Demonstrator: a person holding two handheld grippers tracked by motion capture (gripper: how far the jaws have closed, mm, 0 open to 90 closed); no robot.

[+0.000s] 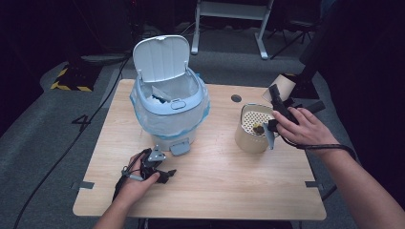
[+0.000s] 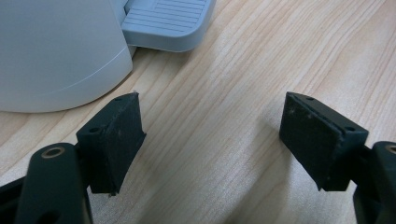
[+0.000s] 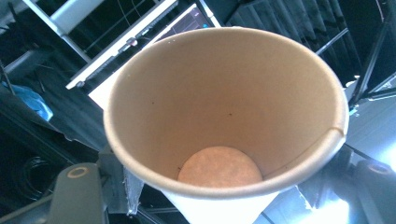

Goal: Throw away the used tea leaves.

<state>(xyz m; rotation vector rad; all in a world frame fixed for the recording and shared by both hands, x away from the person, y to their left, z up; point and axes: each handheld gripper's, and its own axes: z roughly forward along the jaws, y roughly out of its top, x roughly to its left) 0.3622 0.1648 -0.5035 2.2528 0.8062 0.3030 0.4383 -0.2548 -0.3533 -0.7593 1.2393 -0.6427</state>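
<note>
From the high view, your right gripper (image 1: pixel 276 101) is lifted beyond the cream strainer pot (image 1: pixel 252 129), with a paper cup (image 1: pixel 285 85) at its far end, tipped on its side and well above the table (image 1: pixel 210 191). The cup is up, but it is not over the open blue-and-white bin (image 1: pixel 169 107), which stands well off toward your left hand; I judge the carry to the bin is what remains. Your left gripper (image 1: pixel 160 174) rests low on the table, just in front of the bin's foot pedal (image 1: pixel 180 147).

In the left gripper view, your left gripper's (image 2: pixel 212 135) jaws stand wide apart with only bare wood between them. The bin's white wall (image 2: pixel 56 51) is just ahead to one side, the pedal (image 2: pixel 168 21) straight ahead. It holds nothing.

In the right gripper view, your right gripper (image 3: pixel 224 196) is clamped on the cup (image 3: pixel 224 102) low on its wall, the jaws closed in against the paper. The mouth faces you and the cup looks empty, its round base bare. So grasp and lift look done; dropping it in the bin is left.
</note>
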